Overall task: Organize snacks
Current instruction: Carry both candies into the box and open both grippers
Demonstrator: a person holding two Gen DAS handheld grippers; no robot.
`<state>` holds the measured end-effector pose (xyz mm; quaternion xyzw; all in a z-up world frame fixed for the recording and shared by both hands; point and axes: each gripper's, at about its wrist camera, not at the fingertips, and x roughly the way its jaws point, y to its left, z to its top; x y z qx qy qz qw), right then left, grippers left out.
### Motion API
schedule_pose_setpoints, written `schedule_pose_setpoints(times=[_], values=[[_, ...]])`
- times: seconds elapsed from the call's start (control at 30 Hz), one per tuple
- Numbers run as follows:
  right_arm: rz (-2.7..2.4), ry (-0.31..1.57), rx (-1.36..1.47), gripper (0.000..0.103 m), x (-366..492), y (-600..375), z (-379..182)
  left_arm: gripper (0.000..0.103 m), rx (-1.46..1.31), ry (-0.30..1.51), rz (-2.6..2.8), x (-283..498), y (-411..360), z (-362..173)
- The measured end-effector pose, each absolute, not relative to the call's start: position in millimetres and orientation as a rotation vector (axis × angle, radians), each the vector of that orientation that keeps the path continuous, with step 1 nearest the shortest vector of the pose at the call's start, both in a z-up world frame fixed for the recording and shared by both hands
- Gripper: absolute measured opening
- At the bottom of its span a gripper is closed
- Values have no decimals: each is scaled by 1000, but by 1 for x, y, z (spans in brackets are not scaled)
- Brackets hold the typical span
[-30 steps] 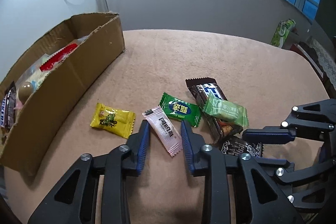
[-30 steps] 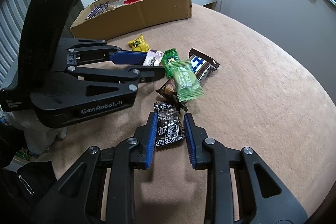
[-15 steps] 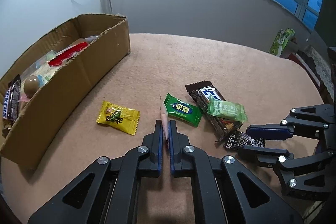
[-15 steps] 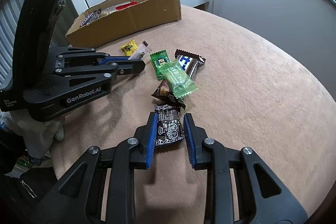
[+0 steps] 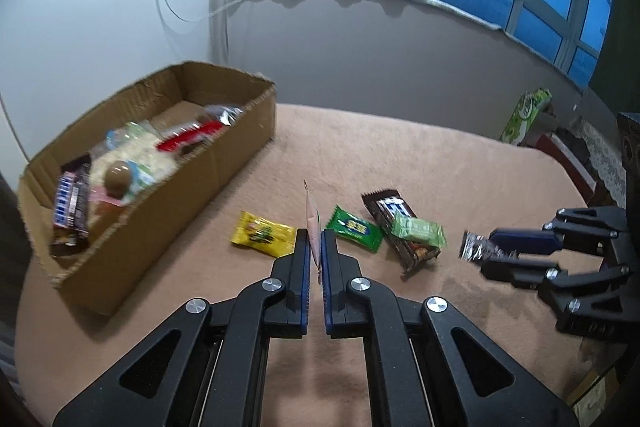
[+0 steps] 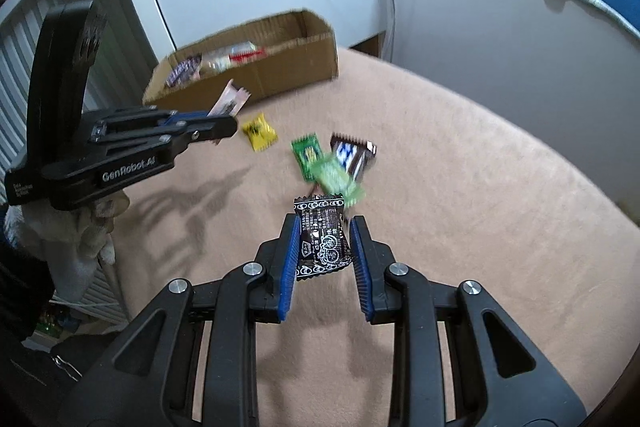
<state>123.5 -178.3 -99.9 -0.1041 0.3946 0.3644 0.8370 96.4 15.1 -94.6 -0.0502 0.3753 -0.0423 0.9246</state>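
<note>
"GenRobot.AI" on left claw [image 6: 230, 121] body; snack print unreadable.

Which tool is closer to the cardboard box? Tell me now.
Left. The left tool, shut on a pink sachet, hangs just in front of the cardboard box. The right tool, gripping a black packet, is farther back, beyond the loose snacks.

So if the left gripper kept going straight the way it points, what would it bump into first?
Probably the tan plush table cover, in the gap between the yellow candy packet and the dark green candy packet. Depth is hard to judge; the left gripper holds a pink sachet.
</note>
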Motion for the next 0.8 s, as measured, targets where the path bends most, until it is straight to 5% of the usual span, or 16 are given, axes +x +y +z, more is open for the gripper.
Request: schedule_pose_setpoints(times=[0.8], values=[[817,660,-235,27,191,-54,-10,4,-110,640,96,87,138,-44]])
